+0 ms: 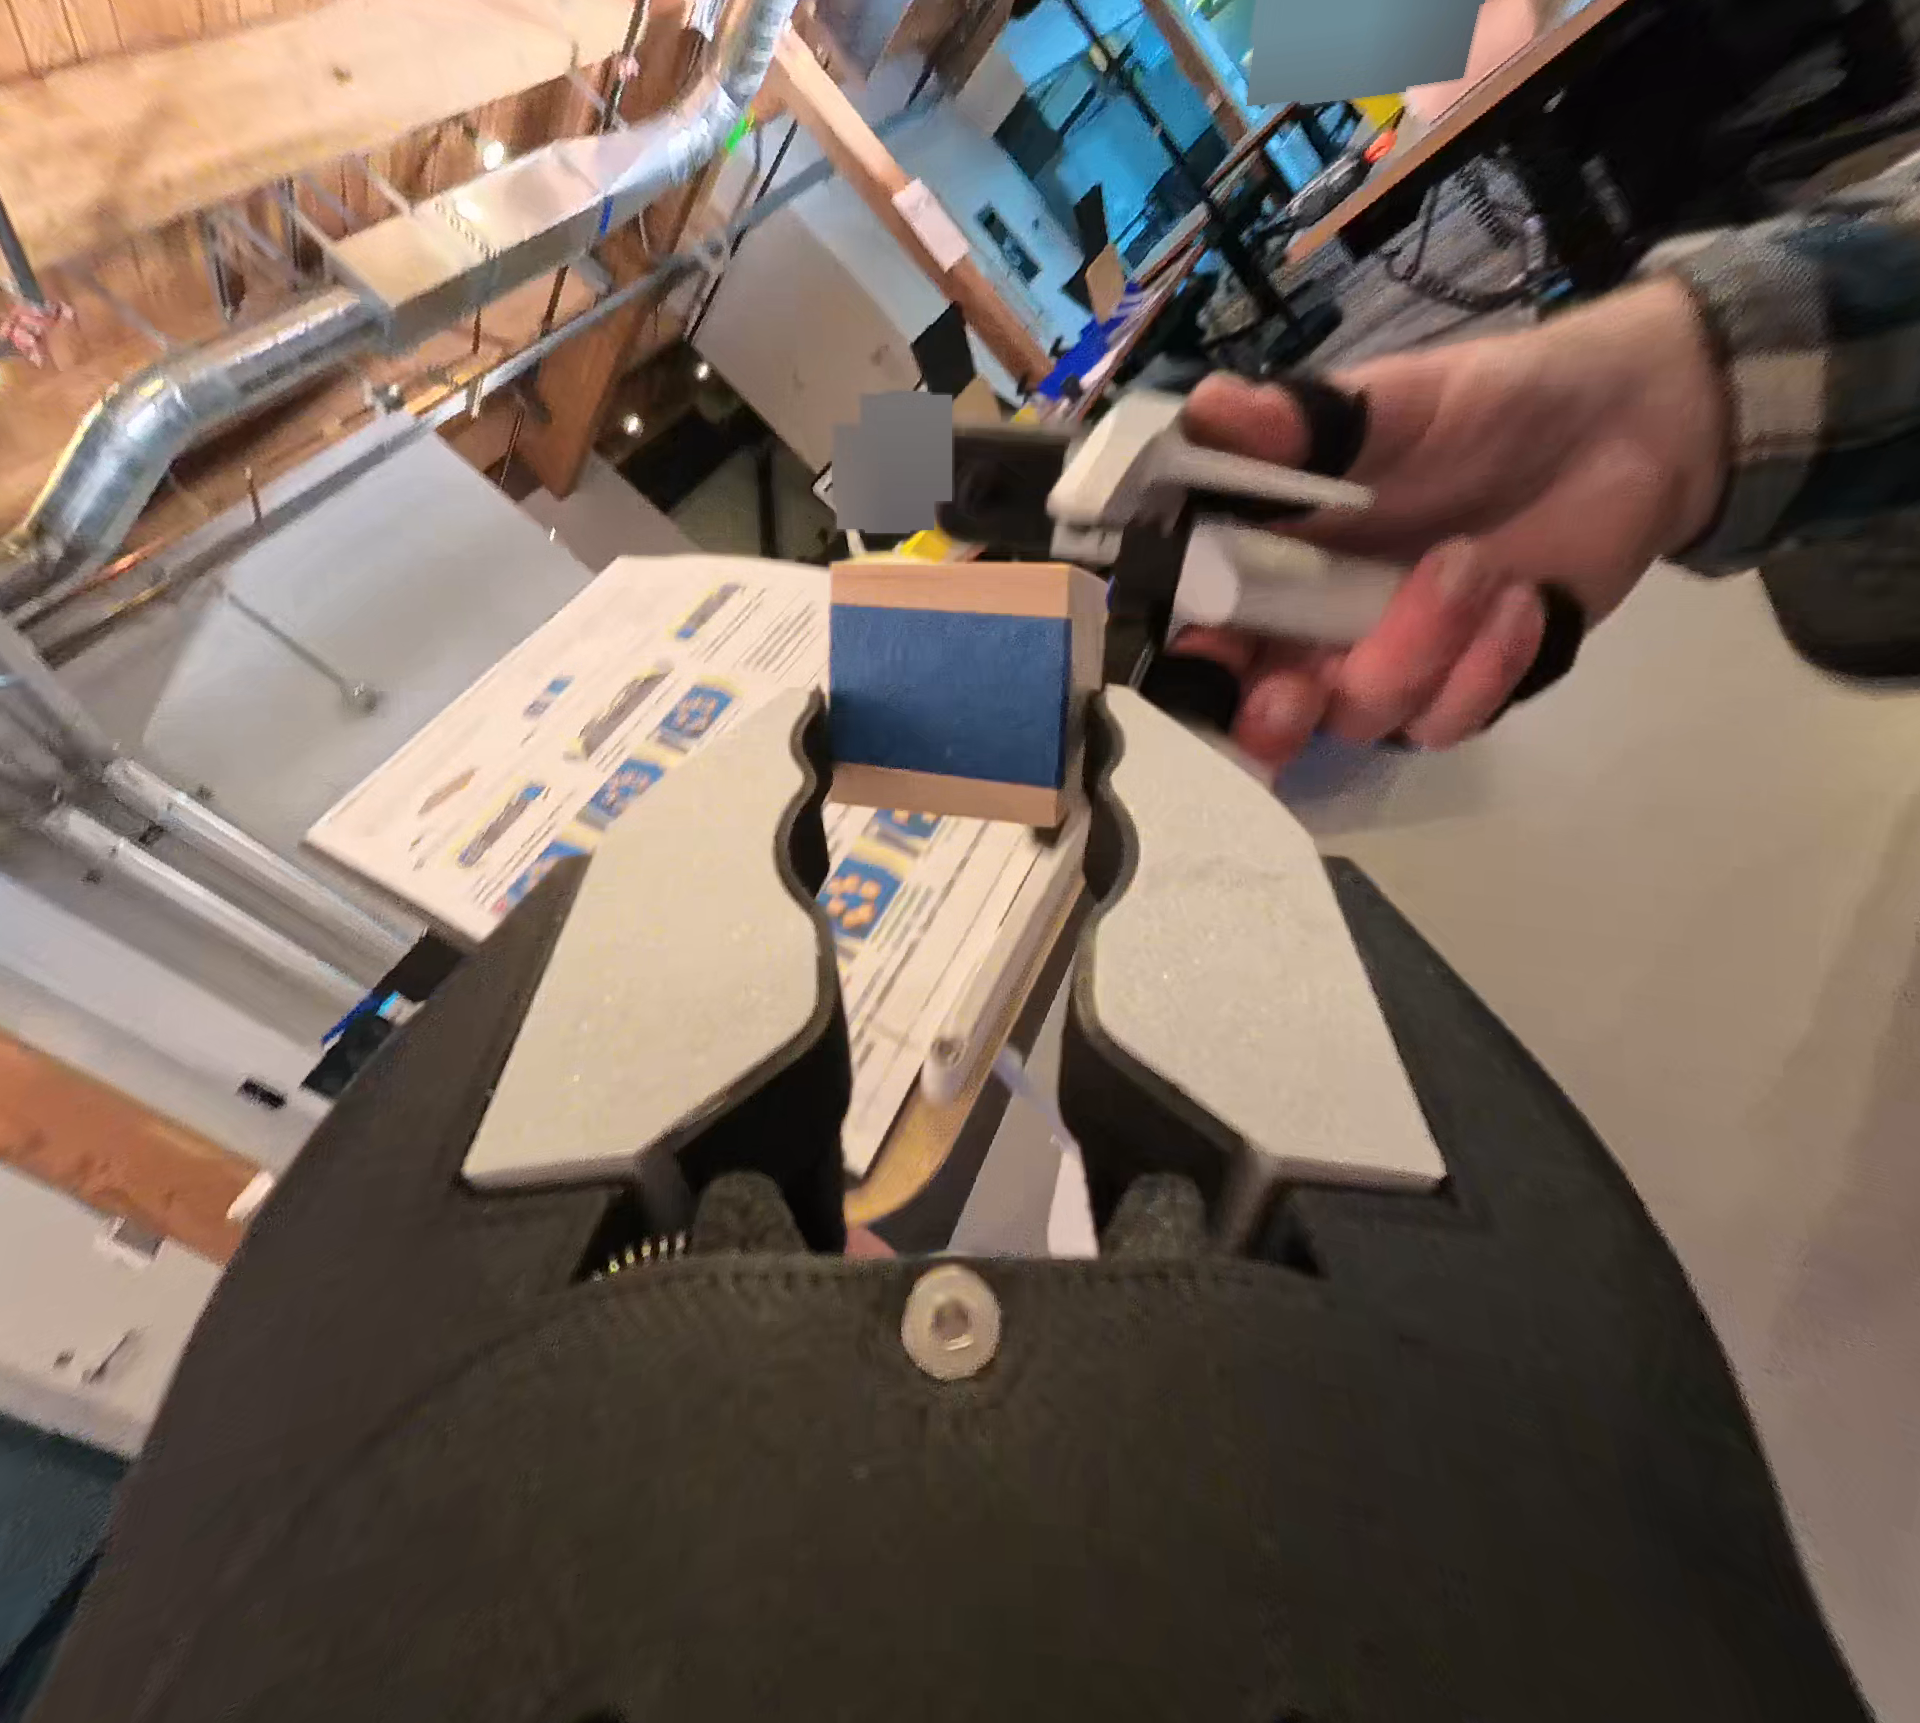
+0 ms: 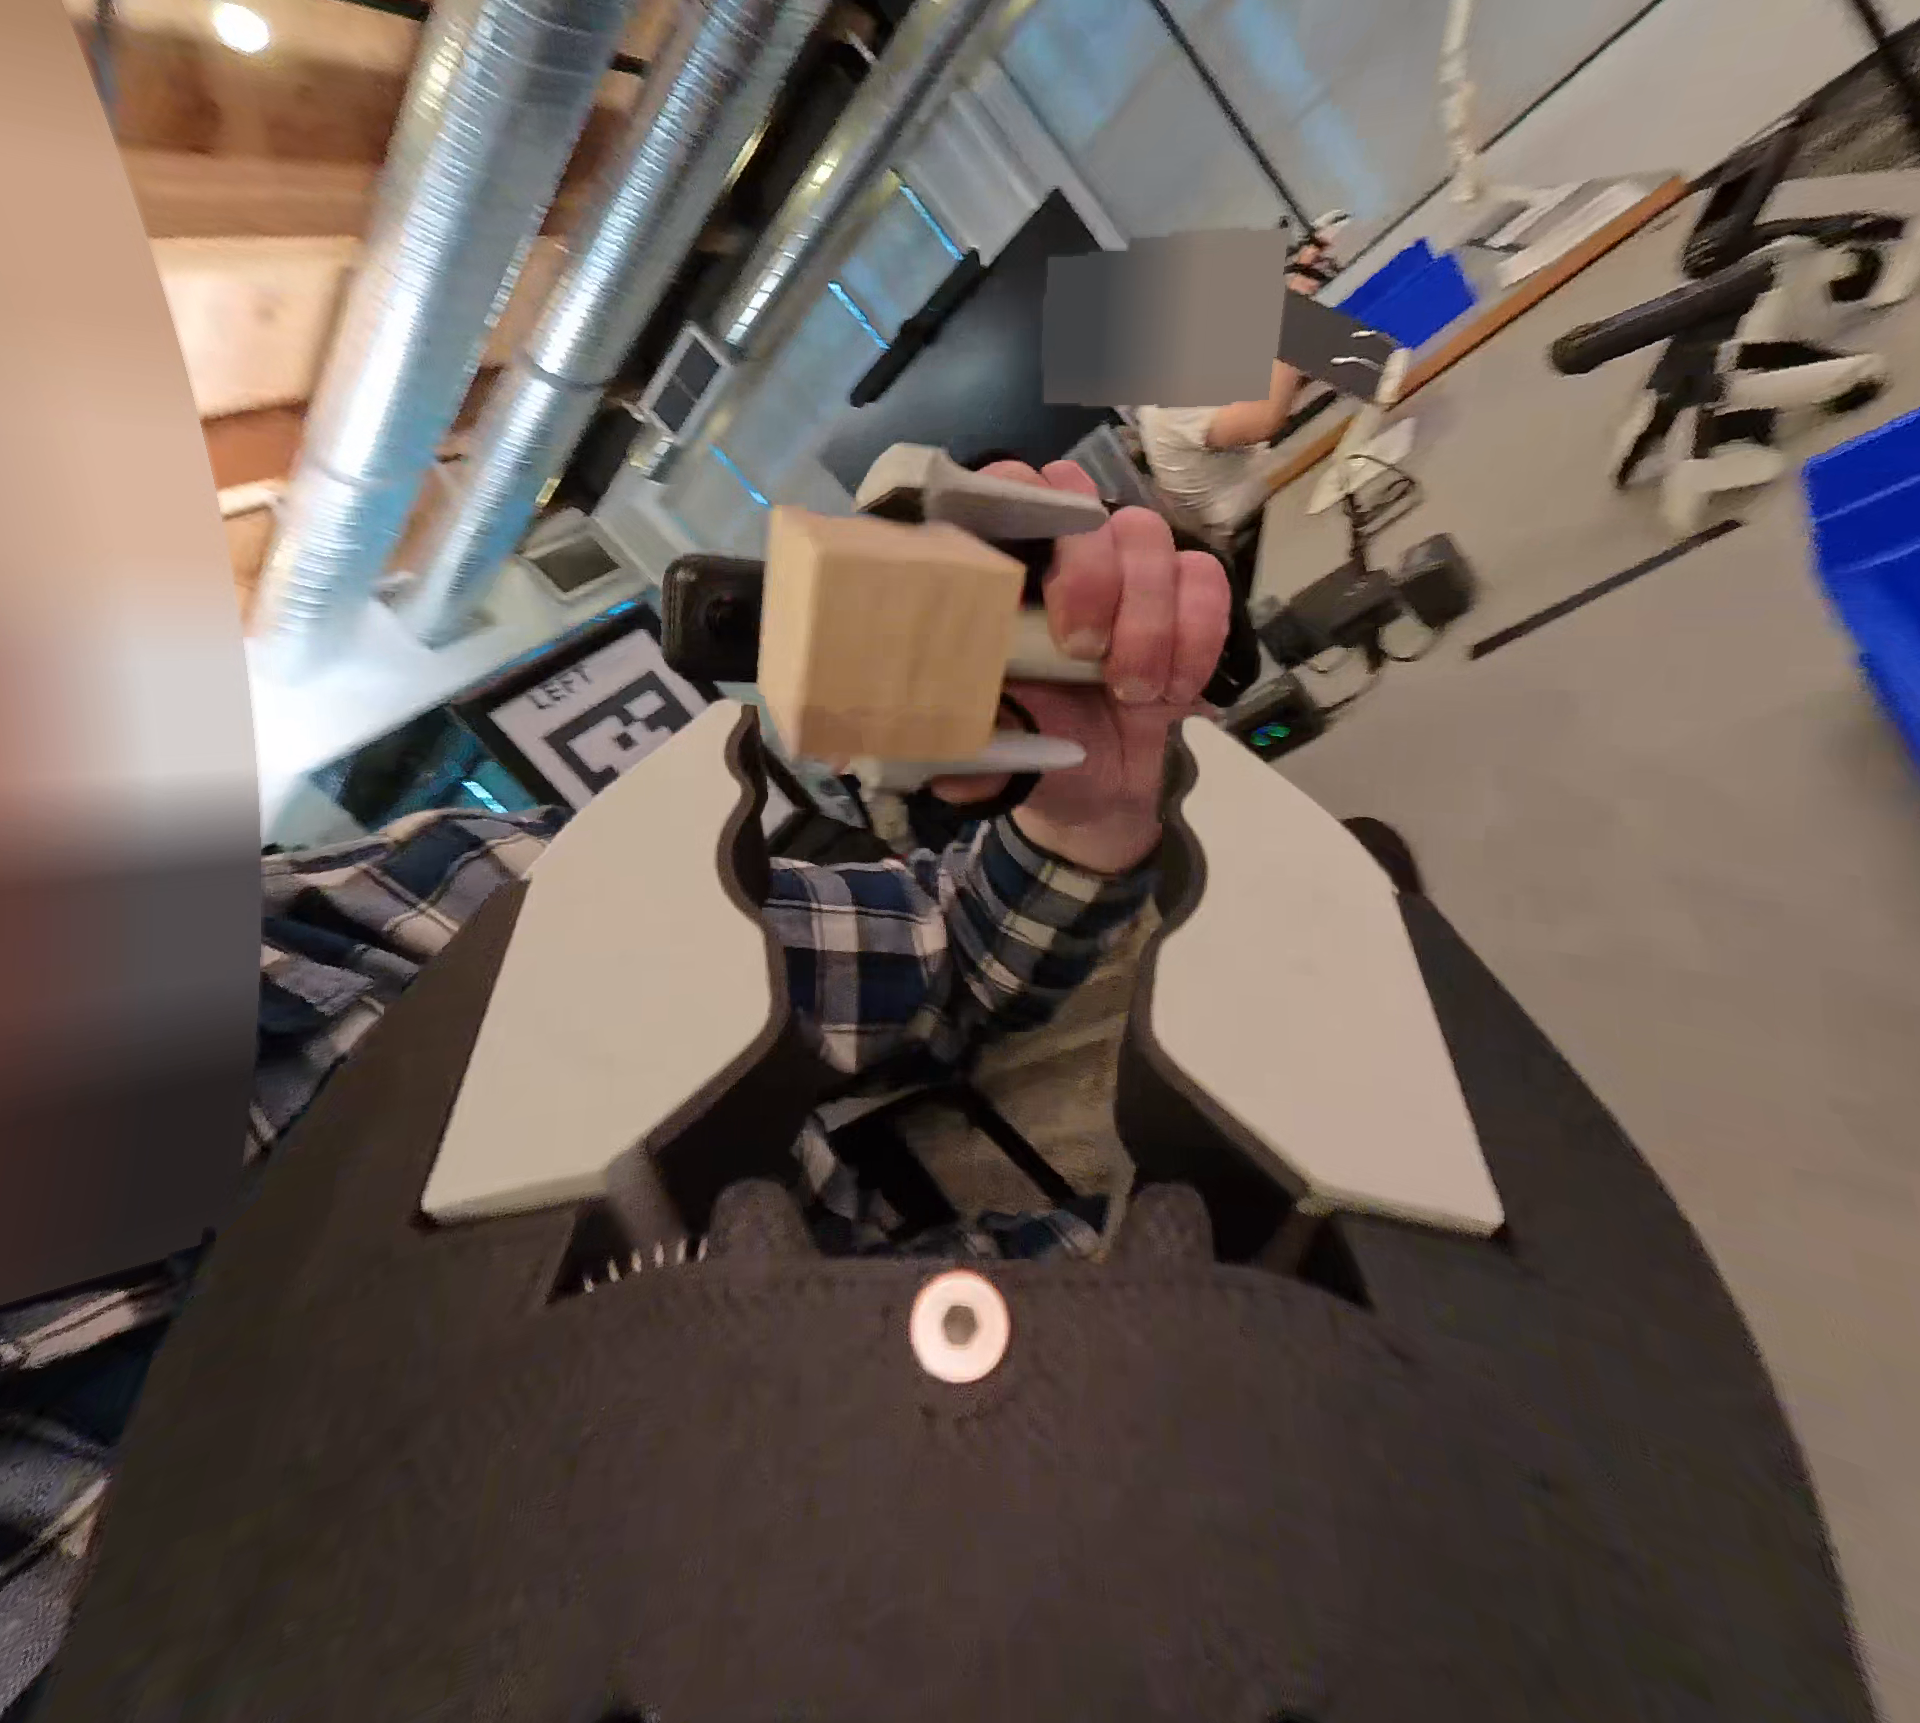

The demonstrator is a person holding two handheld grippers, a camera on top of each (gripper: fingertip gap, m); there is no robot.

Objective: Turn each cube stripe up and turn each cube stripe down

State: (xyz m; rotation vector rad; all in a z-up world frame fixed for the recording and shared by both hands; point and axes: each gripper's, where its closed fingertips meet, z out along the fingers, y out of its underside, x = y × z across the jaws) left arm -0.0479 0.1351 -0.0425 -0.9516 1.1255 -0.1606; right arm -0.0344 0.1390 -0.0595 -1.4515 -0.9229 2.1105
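Note:
My left gripper [image 1: 951,723] is shut on a wooden cube [image 1: 951,697]. Both pads press its sides, and its broad blue stripe faces the camera. The cube is held up in the air. In the right wrist view the same cube [image 2: 883,634] shows plain wood faces, clamped between the left gripper's grey fingers [image 2: 1023,512], with a hand [image 2: 1132,624] behind it. My right gripper [image 2: 961,738] is open and empty. Its fingertips sit just short of the cube, which lies nearer the left tip without touching it. In the left wrist view the hand [image 1: 1475,530] holding the right gripper is just behind and right of the cube.
A board with printed sheets [image 1: 623,717] lies below the cube. A pale grey surface [image 1: 1558,1050] spreads to the right. A plaid sleeve [image 2: 883,946] lies between the right jaws. Blue bins [image 2: 1870,551] and a chair [image 2: 1714,343] stand far off.

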